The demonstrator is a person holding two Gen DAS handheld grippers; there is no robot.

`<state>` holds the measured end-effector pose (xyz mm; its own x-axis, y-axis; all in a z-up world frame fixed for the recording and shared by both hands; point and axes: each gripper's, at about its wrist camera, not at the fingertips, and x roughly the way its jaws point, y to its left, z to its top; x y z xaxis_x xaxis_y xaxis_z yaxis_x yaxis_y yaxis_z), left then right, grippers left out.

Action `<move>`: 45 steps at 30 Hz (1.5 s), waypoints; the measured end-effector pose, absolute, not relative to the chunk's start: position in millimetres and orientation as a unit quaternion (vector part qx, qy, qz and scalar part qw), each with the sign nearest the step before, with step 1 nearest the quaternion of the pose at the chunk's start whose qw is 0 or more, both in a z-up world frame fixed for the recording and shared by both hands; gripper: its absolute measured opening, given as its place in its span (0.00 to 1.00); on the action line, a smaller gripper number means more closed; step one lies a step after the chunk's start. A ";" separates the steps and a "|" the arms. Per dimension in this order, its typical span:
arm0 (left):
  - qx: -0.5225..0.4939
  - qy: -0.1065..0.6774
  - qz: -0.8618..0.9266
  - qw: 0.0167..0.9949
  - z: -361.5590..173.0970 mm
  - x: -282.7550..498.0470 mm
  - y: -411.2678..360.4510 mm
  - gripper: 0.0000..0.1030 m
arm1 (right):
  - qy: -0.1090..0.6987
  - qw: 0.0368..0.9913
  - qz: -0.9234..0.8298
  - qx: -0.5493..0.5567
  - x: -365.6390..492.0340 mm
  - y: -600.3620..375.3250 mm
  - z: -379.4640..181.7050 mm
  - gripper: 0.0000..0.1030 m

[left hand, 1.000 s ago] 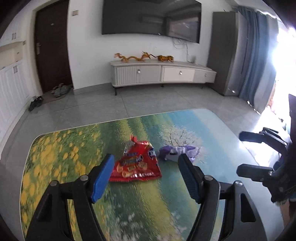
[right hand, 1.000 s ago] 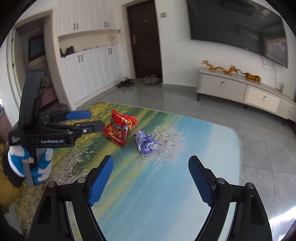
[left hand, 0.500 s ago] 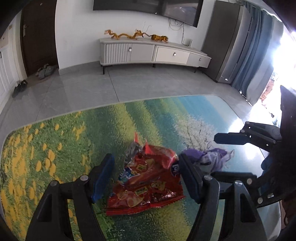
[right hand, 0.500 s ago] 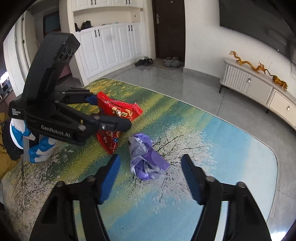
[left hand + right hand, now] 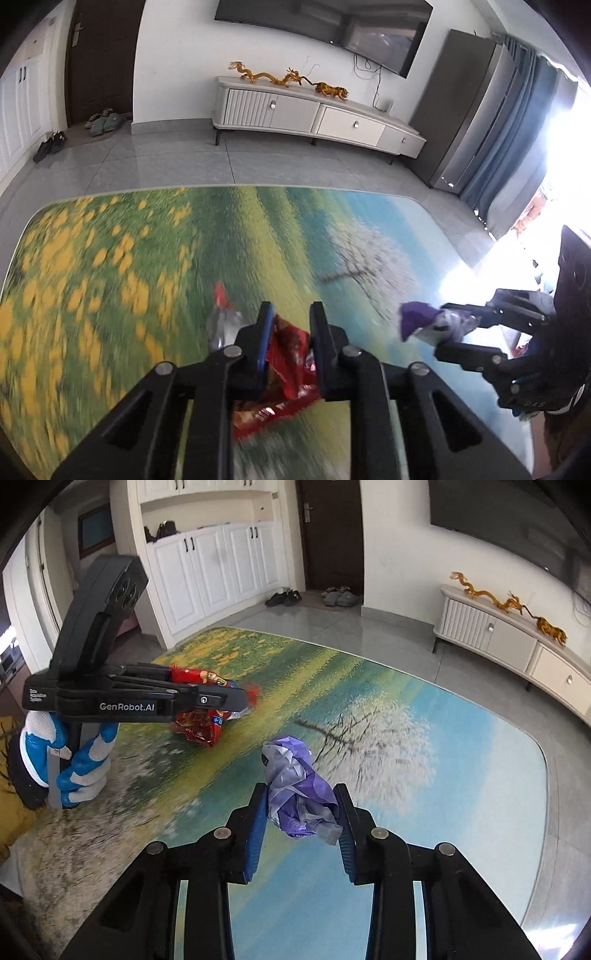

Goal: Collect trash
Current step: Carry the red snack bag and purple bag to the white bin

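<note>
Two wrappers gripped: red snack bag (image 5: 286, 354) clamped in left tongs (image 5: 289, 334), purple wrapper (image 5: 301, 797) pinched in right tongs (image 5: 300, 814), both apparently just off the landscape-printed bench (image 5: 424, 775). Best lifted straight up, squeeze held firm, crinkly film watched for slipping.
</note>
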<state>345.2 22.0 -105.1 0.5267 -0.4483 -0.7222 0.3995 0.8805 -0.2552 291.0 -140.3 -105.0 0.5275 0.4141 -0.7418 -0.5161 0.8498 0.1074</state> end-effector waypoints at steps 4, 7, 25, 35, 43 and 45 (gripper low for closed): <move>-0.036 0.418 -0.234 0.877 -92.7 308.0 26.3 0.15 | 0.393 0.884 0.251 -0.017 239.9 -158.5 -86.8 0.34; -0.052 0.418 -0.228 0.878 -86.6 277.7 29.2 0.14 | 0.383 0.892 0.239 0.006 201.5 -173.6 -73.6 0.34; -0.048 0.387 -0.265 0.882 -28.7 191.4 -26.2 0.13 | 0.333 0.930 0.124 0.097 48.0 -299.6 -43.8 0.34; -0.027 0.389 -0.303 0.870 -20.6 171.3 -81.5 0.13 | 0.325 0.933 0.086 0.127 27.7 -340.4 -52.3 0.34; -0.010 0.391 -0.341 0.855 -15.7 153.7 -140.0 0.13 | 0.325 0.932 0.054 0.152 17.0 -375.4 -65.1 0.34; -0.007 0.393 -0.351 0.850 -16.9 150.8 -153.5 0.13 | 0.326 0.931 0.046 0.158 14.5 -382.7 -69.2 0.34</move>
